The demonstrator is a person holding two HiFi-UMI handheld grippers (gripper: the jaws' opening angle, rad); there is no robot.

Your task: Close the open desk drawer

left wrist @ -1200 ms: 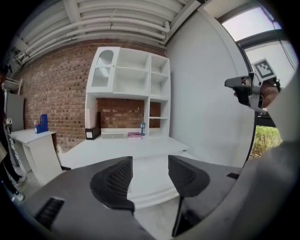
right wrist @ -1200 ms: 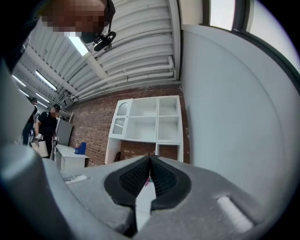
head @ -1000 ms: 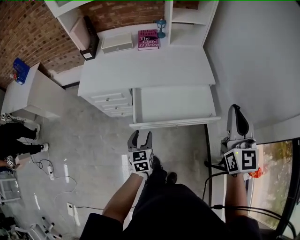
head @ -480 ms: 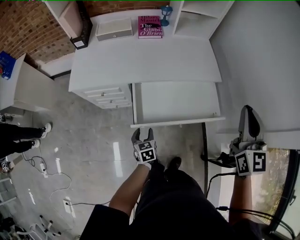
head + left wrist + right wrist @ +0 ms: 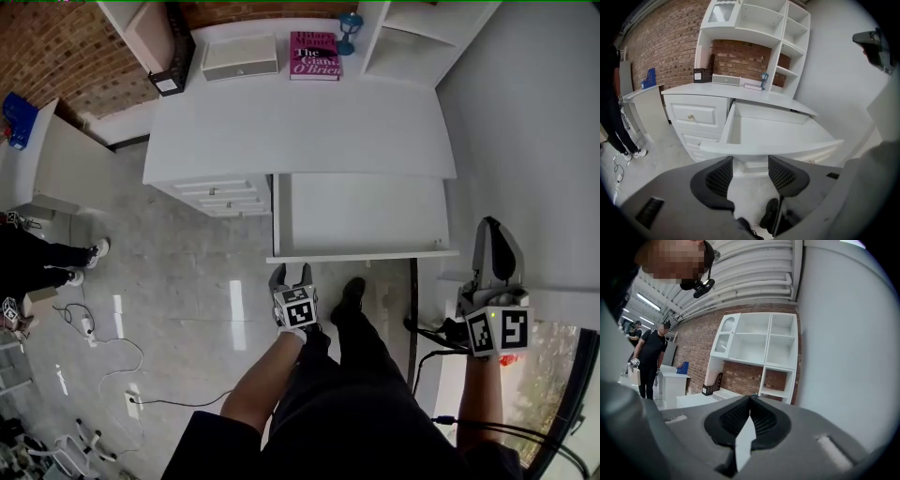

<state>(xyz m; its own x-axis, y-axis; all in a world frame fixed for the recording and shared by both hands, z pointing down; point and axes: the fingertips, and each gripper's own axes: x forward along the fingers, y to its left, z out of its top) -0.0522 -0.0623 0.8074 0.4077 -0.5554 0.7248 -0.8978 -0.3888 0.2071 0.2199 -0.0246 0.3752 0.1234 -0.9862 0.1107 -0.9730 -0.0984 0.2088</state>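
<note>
The white desk [image 5: 300, 122] has its wide, shallow drawer [image 5: 361, 214] pulled out and empty; in the left gripper view the drawer [image 5: 773, 133] fills the middle. My left gripper [image 5: 291, 272] is open, just in front of the left part of the drawer's front edge [image 5: 361, 255], with a small gap to it. In its own view the left gripper [image 5: 750, 172] has its jaws apart just below the front edge [image 5: 768, 150], nothing between them. My right gripper [image 5: 494, 227] is shut and empty, off to the drawer's right by the wall. The right gripper [image 5: 751, 398] points at the shelves.
A stack of small drawers [image 5: 220, 197] sits left of the open one. On the desk's back are a pink book [image 5: 316, 54], a white box [image 5: 240, 56] and a black file holder [image 5: 173, 56]. A low white cabinet [image 5: 56, 159], a bystander [image 5: 37, 258], floor cables [image 5: 94, 328].
The left gripper has come closer to the drawer's front edge. The wearer's shoe has stepped forward beside it. The drawer stands as far open as before, and the right gripper stays shut.
</note>
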